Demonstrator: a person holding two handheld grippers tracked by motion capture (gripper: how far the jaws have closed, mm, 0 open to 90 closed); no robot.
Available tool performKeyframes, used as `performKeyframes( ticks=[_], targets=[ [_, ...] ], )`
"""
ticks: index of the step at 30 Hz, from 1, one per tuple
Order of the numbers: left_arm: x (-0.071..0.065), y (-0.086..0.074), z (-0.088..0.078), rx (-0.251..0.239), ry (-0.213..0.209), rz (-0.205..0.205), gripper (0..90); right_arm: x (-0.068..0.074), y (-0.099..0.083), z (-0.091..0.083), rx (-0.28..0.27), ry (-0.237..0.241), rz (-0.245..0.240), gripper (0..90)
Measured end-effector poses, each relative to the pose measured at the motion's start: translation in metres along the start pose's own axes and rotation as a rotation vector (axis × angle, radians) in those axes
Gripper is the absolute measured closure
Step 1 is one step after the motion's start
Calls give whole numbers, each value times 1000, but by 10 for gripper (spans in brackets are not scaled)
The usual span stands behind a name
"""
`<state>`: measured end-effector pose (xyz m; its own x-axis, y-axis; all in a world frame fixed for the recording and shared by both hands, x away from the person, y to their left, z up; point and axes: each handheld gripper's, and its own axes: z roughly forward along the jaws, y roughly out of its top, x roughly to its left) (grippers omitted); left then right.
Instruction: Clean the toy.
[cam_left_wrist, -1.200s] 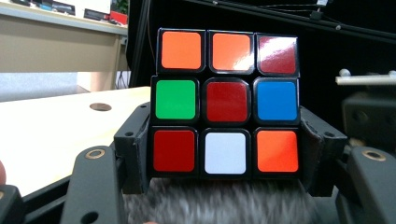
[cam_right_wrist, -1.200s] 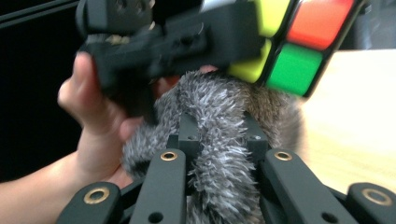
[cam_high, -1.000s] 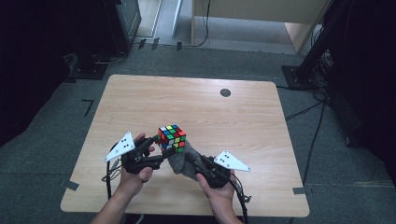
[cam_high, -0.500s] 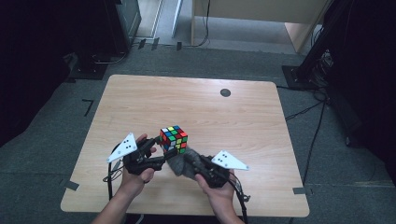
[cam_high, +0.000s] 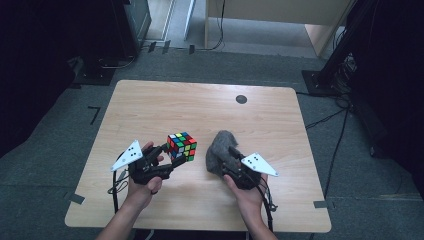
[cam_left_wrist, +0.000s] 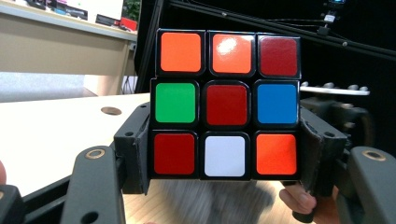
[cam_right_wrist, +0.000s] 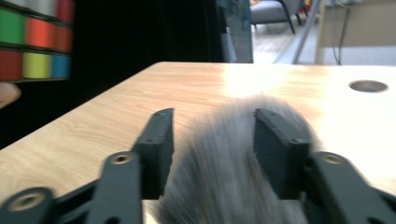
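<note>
Right gripper (cam_right_wrist: 212, 144), jaws just opening, straddles grey cloth (cam_right_wrist: 224, 186); left gripper (cam_left_wrist: 224, 154) clamps cube (cam_left_wrist: 226, 105).

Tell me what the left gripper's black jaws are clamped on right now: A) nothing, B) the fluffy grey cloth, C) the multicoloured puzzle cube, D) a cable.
C: in the left gripper view the left gripper has its jaws pressed against both sides of the multicoloured puzzle cube, held above the wooden table, while the fluffy grey cloth sits at the right gripper.
</note>
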<state>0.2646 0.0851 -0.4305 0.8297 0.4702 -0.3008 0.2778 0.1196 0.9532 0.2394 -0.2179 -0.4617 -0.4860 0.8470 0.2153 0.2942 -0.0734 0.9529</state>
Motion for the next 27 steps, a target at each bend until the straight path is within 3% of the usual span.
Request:
performKeyframes(
  ticks=[6,10,15,18,20,24,27],
  targets=[
    [-3,-2,3,14,-4,5,341,36,-2,5,-3,156,-91,368],
    [-1,-2,4,19,-22,-24,341,48,-3,4,-19,191,-144,357],
    [-4,-7,11,27,-31,-81,340,57,-3,5,-26,221,-139,331],
    [-12,-13,19,49,-21,-79,339,69,-6,7,-38,225,-148,292],
    [-16,-16,22,41,-24,-88,338,74,-7,8,-50,200,-139,249],
    [-21,-19,26,35,-32,-115,338,74,-10,8,-89,162,-69,254],
    [-22,-20,27,40,-54,-127,338,73,-8,7,-124,131,-76,249]
  ],
)
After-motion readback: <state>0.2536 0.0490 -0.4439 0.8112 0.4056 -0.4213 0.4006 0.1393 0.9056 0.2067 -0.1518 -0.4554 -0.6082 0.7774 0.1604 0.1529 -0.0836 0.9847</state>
